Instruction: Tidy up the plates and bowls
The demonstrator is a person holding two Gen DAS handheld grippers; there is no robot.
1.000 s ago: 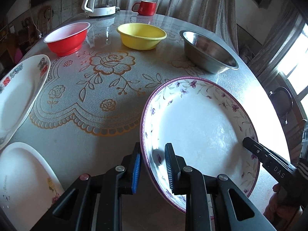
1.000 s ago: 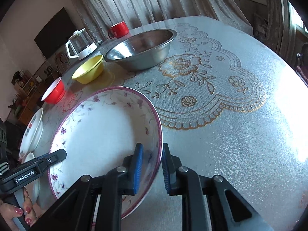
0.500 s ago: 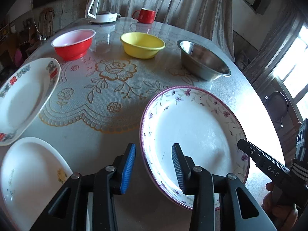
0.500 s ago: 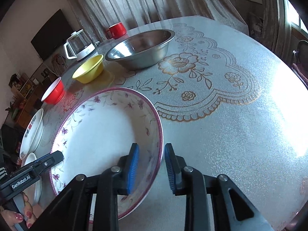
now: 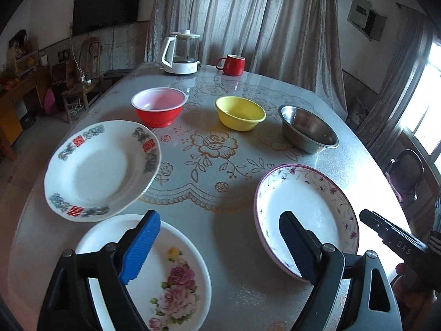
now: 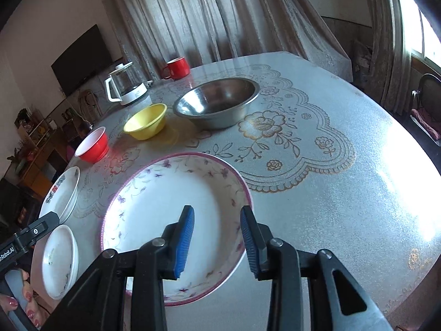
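Table [image 5: 234, 237] holds purple-rimmed plate [image 6: 165, 207]; both tools spread, just opened, gripping nothing.

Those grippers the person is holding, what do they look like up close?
Each gripper is black plastic with two angular arms, silver rivets at the joints and ribbed blue pads on its fingertips. The left gripper has white "GenRobot.AI" lettering on its side, seen from the right wrist view; the right gripper has "DAS" on its side, seen from the left wrist view. The hand behind the left one has red-painted nails. No cables show.
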